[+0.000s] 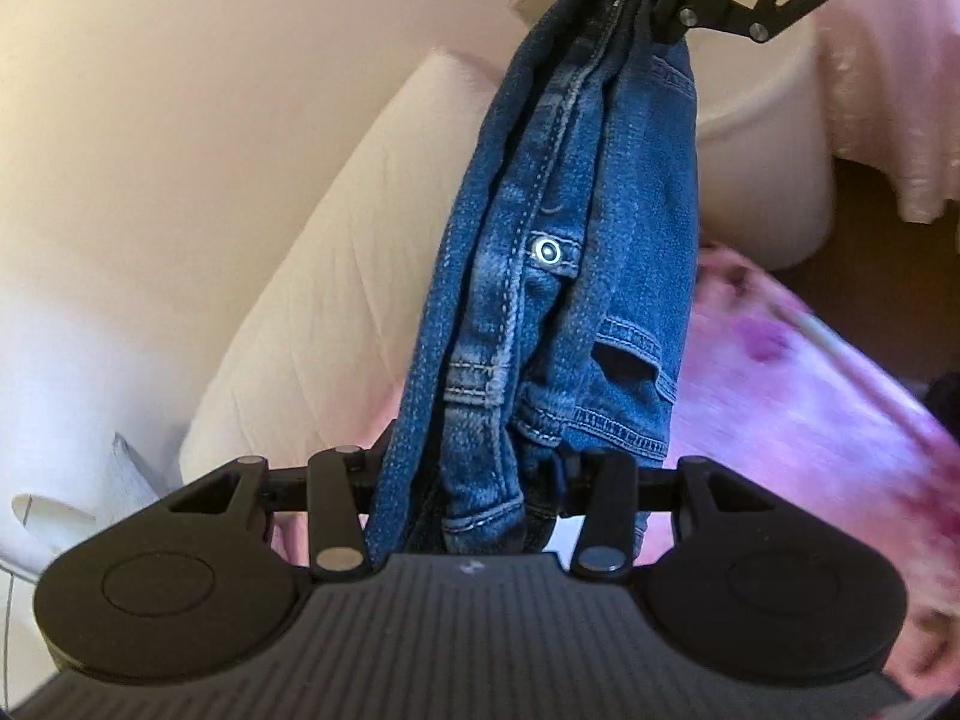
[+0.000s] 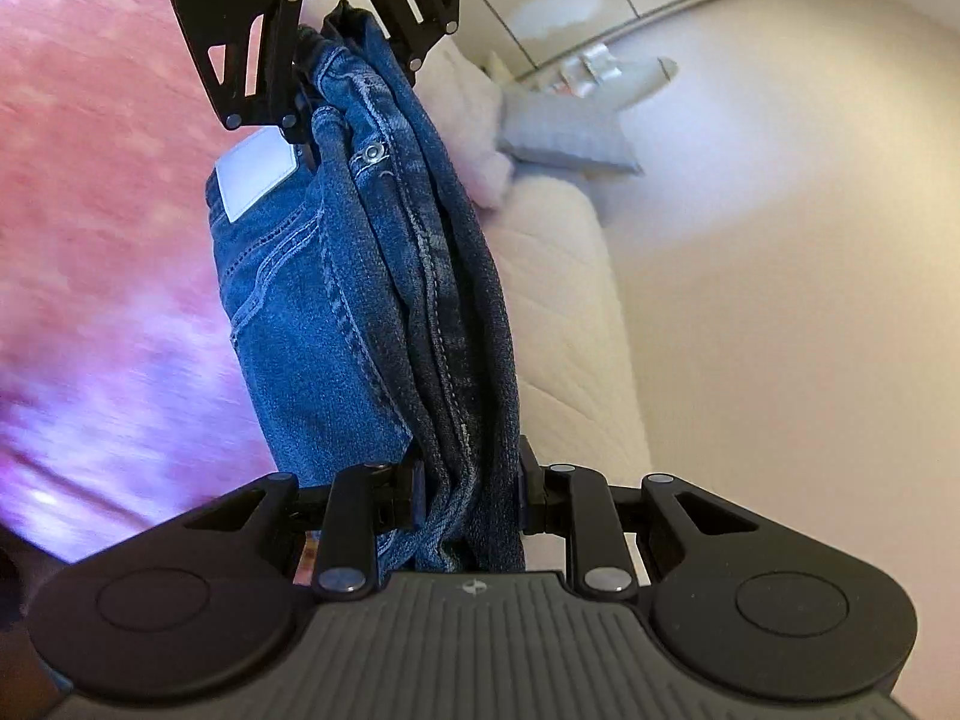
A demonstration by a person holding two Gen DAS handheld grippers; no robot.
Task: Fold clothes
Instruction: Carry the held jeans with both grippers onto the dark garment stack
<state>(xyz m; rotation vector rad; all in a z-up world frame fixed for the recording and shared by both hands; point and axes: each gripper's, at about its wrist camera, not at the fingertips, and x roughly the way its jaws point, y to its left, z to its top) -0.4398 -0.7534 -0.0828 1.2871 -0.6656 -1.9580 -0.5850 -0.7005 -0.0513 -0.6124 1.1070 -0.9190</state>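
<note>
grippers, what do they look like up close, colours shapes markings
Both the left gripper and right gripper are matte black: a ribbed dark grey body with a small pale logo, two rounded lobes with circular discs, and flat linkage bars joined by silver rivets leading to the fingers. No cables visible.

Pink blanket (image 1: 810,396), quilted white mattress edge (image 1: 336,300), grey pillow (image 2: 564,132), cream wall (image 2: 780,240).
</note>
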